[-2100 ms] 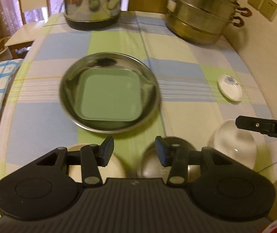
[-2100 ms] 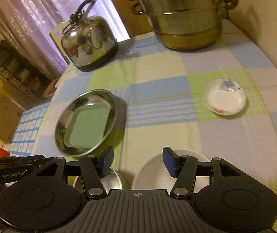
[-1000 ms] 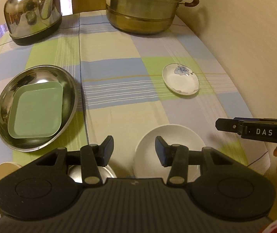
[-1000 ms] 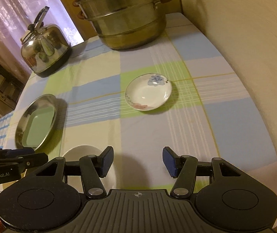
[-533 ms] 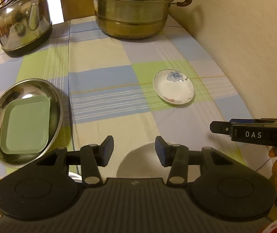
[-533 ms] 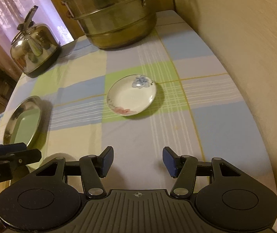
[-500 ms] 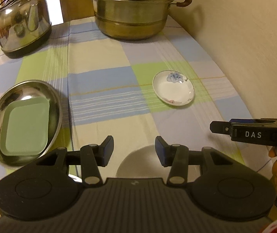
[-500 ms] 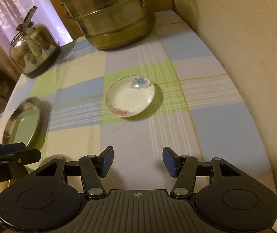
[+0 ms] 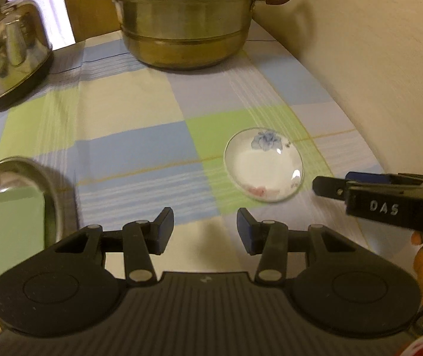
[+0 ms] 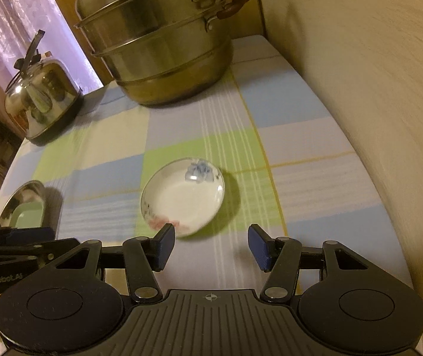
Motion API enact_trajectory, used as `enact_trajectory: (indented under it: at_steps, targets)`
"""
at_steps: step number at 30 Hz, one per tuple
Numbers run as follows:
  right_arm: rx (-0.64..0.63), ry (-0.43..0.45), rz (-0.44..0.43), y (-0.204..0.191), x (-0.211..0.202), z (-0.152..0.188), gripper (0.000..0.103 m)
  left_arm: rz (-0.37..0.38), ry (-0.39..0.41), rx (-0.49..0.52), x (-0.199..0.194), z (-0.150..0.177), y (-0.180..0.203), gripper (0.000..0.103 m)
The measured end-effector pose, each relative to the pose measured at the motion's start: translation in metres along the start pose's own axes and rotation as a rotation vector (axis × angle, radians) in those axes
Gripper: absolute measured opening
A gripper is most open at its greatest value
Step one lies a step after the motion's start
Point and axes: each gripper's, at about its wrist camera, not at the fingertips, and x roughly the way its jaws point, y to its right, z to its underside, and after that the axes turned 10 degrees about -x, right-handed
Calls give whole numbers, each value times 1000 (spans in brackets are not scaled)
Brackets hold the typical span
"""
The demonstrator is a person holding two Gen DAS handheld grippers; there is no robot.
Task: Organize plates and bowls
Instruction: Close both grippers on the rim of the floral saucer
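**Both grippers spread over the checked cloth, small flowered dish just ahead**

The left gripper (image 9: pixel 205 228) hangs with its jaws apart and nothing between them, bare checked tablecloth (image 9: pixel 140 118) beneath. The right gripper (image 10: pixel 211 247) is spread too, empty, its left pad just at the near rim of the small white dish (image 10: pixel 181 197) with a blue flower. The dish lies flat on a green square, with open cloth all round it. The wall (image 10: pixel 374 74) runs close along the table's right edge. At the left edge sits a steel plate (image 9: pixel 54 190) holding a green square plate (image 9: pixel 9 228). Farther back stand a kettle (image 10: pixel 41 101) and a stacked steel steamer pot (image 9: pixel 187 20), well apart from the dish. The right gripper's side reads "DAS"; the left's reads "GenRobot.AI".
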Motion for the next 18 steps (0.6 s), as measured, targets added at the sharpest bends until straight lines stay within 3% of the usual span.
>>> enact_trajectory:
  at_steps: [3,8,18]
  targets:
    - [-5,3,6,2,12,-5,55,20,-17,-6,16,-9,5,44]
    - [12,1,2,8,31,-10,43,23,-38,5,43,-19,12,43]
    - [25,-28,1,14,59,-15,31,38,-71,10,80,-36,21,41]
